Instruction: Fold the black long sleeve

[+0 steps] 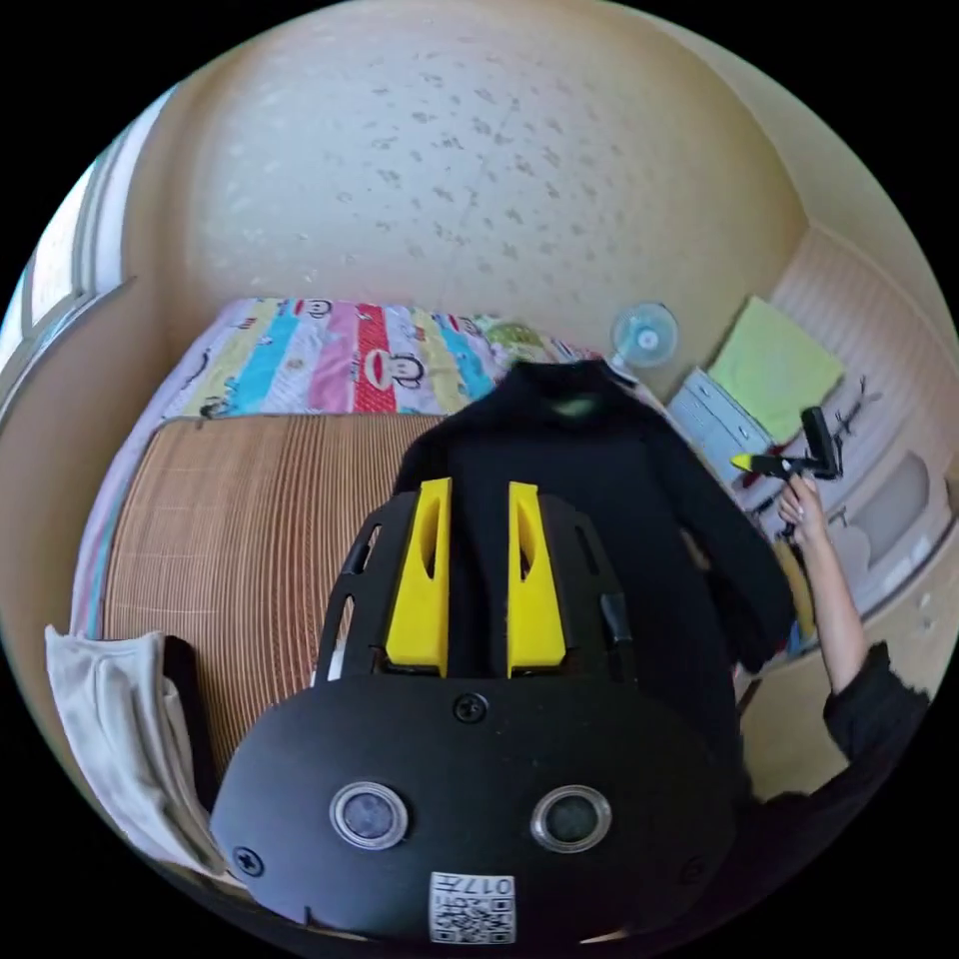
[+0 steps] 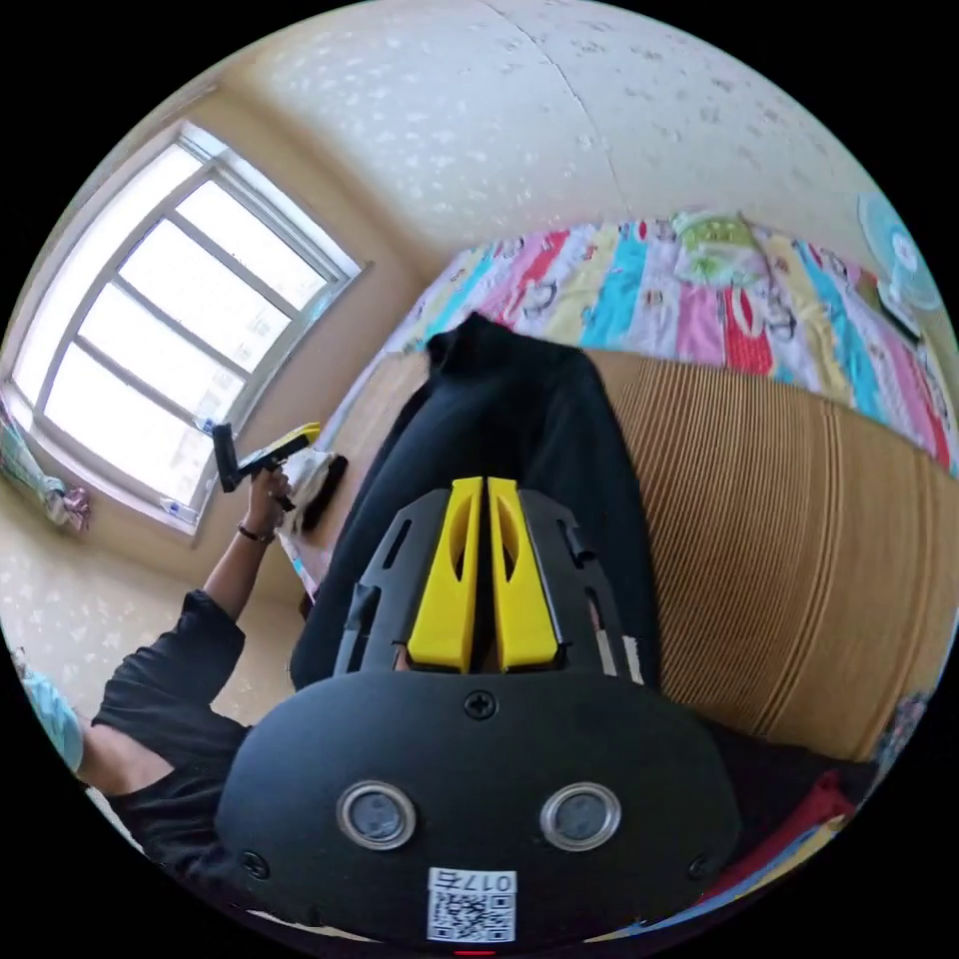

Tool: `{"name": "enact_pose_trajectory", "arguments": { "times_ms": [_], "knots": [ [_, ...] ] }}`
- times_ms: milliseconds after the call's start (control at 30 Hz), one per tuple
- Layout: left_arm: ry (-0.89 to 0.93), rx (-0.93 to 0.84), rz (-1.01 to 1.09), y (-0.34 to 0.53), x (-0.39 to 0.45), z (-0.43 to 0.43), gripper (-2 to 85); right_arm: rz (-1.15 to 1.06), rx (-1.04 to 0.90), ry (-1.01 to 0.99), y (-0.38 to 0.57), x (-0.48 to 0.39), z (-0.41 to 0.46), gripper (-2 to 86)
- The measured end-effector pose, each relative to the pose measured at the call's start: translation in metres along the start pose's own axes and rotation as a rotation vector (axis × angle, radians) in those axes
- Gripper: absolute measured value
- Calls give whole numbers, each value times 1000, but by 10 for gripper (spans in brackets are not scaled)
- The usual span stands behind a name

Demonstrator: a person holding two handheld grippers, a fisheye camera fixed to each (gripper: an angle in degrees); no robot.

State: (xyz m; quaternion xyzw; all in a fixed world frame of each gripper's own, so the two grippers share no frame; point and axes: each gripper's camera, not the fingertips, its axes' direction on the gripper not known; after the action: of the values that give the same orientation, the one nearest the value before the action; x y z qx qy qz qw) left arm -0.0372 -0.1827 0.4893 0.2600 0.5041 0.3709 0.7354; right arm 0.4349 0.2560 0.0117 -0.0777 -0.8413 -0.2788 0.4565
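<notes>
Garment: one black long sleeve [image 1: 599, 479], soft matte knit with a high collar, lies spread on your bed, collar toward the striped sheet, one sleeve trailing off the mat's edge.
Garment, right gripper view: the same black long sleeve [image 2: 519, 420] runs lengthwise from your jaws up toward the sheet.
Left gripper [image 1: 478, 499]: your two yellow wedge-shaped jaws stand apart with a clear gap; black cloth shows between and behind them, and you cannot tell from this view whether they touch it.
Left gripper, right gripper view: you hold it [image 2: 262, 455] raised in your hand near the window [image 2: 170, 330].
Right gripper [image 2: 484, 494]: your two yellow jaws are nearly together, tips almost touching; no cloth is seen pinched between them.
Right gripper, left gripper view: you hold it [image 1: 789, 462] in your hand, off to the side of the bed.
Mat: one ribbed woven bamboo mat [image 1: 260, 519], tan, rectangular.
Sheet: one cartoon-printed sheet [image 1: 330, 355] in coloured stripes, beyond the mat.
Fan: one small round fan [image 1: 644, 335] by the speckled wall.
Cloth: one pale folded cloth [image 1: 110, 719] at the mat's near corner.
</notes>
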Motion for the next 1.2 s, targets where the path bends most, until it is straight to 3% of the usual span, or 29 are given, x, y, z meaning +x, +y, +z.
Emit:
{"name": "enact_pose_trajectory", "arguments": {
  "times_ms": [133,267,367,500,667,800,867,967,1033,1200],
  "knots": [
    [22,-262,-37,95,-18,65,122,80,-219,26,92,30,150,76],
    [8,-325,-88,165,-20,72,120,83,-332,71,181,6,243,73],
    [-47,-363,-83,193,-16,69,98,105,-187,311,227,-17,240,36],
    [-197,-325,-10,214,8,43,59,58,-231,378,266,-39,238,21],
    [-75,-358,-137,259,20,-17,41,52,-345,464,347,-76,213,14],
    [-4,-434,-226,299,26,-66,43,129,-466,398,400,-80,197,13],
    [66,-372,-292,305,10,-93,48,148,-471,313,419,-80,177,13],
    [113,-110,-553,312,-61,-159,89,146,-383,273,424,-77,137,13],
    [66,122,-812,333,-128,-210,116,171,-334,212,423,-70,115,13],
    [-141,322,-1126,377,-205,-251,160,240,-252,97,427,-56,79,15]
  ]
}}
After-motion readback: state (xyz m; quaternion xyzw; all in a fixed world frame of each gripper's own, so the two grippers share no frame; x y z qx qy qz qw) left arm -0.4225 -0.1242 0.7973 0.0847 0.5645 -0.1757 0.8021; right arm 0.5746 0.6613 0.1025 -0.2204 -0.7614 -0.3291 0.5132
